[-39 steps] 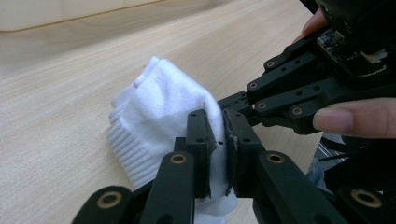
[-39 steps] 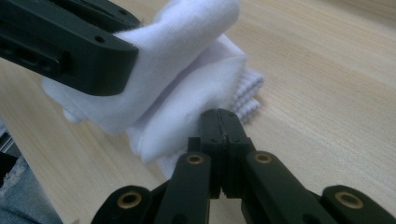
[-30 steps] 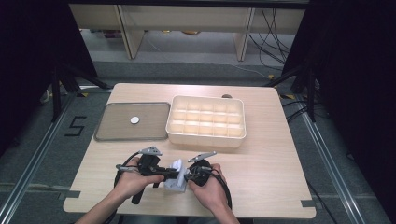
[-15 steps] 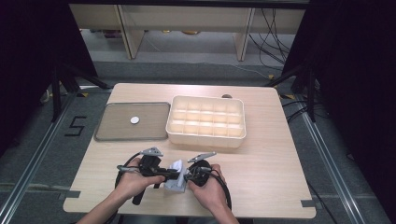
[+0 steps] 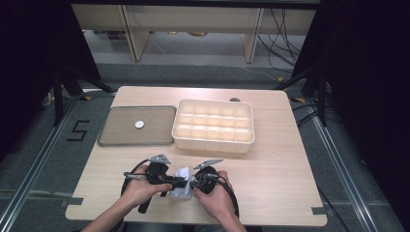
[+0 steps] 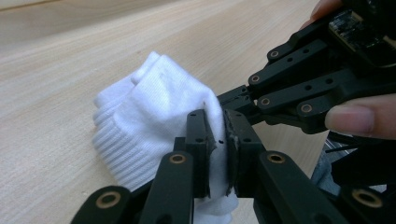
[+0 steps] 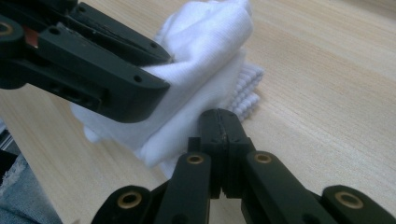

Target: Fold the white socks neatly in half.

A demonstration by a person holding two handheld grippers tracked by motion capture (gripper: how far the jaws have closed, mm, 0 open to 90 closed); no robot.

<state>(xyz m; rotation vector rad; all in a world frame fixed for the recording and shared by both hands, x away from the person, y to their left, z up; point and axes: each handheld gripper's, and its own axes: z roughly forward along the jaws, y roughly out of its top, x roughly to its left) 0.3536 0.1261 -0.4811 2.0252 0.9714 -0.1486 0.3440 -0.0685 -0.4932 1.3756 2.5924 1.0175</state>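
A white ribbed sock [image 5: 182,189] lies bunched on the wooden table near its front edge, between my two hands. My left gripper [image 6: 219,140] is shut on a fold of the sock [image 6: 149,107], and white fabric shows between its pads. My right gripper [image 7: 219,126] has its jaws pressed tight together, with the tips against the lower edge of the sock [image 7: 210,42]. No fabric shows in the seam between them. Seen from above, the left gripper [image 5: 186,182] and right gripper [image 5: 194,184] point at each other across the sock.
A cream box [image 5: 212,142] divided into several compartments stands at mid-table. To its left lies a shallow grey tray [image 5: 111,140] holding one small white disc [image 5: 139,124]. Bare wood [image 5: 285,183] stretches to the right of my hands.
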